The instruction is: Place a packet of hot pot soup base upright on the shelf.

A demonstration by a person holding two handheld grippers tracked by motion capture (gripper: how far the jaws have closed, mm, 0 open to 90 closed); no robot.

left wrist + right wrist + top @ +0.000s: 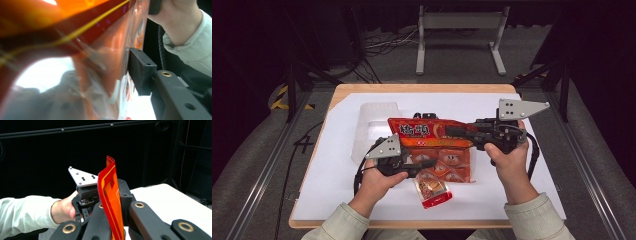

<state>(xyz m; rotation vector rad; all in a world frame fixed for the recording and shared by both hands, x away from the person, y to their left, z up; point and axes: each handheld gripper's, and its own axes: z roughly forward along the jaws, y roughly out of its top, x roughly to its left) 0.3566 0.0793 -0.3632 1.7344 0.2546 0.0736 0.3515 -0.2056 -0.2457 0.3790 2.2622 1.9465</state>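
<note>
The right gripper (462, 133) has its fingers (105, 220) fully closed on the top edge of the orange snack bag (437, 145); in the right gripper view the bag's red-and-orange seam (110, 195) stands upright, pinched between the two black fingers. From that grip the bag hangs over the white sheet on the bench (362, 90), stretching toward the left gripper (424, 165), which comes in at its lower part.

The left gripper's fingers (141, 70) are partly closed around the bag's clear film. One black finger presses flat against the outer side of the film in the left gripper view, and the other shows only as a dark blur through the plastic (67, 80), so it looks like both pads bear on the film, though the blur does not let me be sure.

A small single snack packet (432, 192) lies on the white sheet just below the left fingers and the bag's lower edge, apart from both grippers. Beyond the left fingers, on the far side of the bag, a clear plastic container (372, 127) rests on the sheet with the bag's left end overlapping it. The person's right hand (507, 155) and pale sleeve (192, 47) show beyond the bag in the left gripper view; the left hand (63, 208) shows behind the seam in the right gripper view.
</note>
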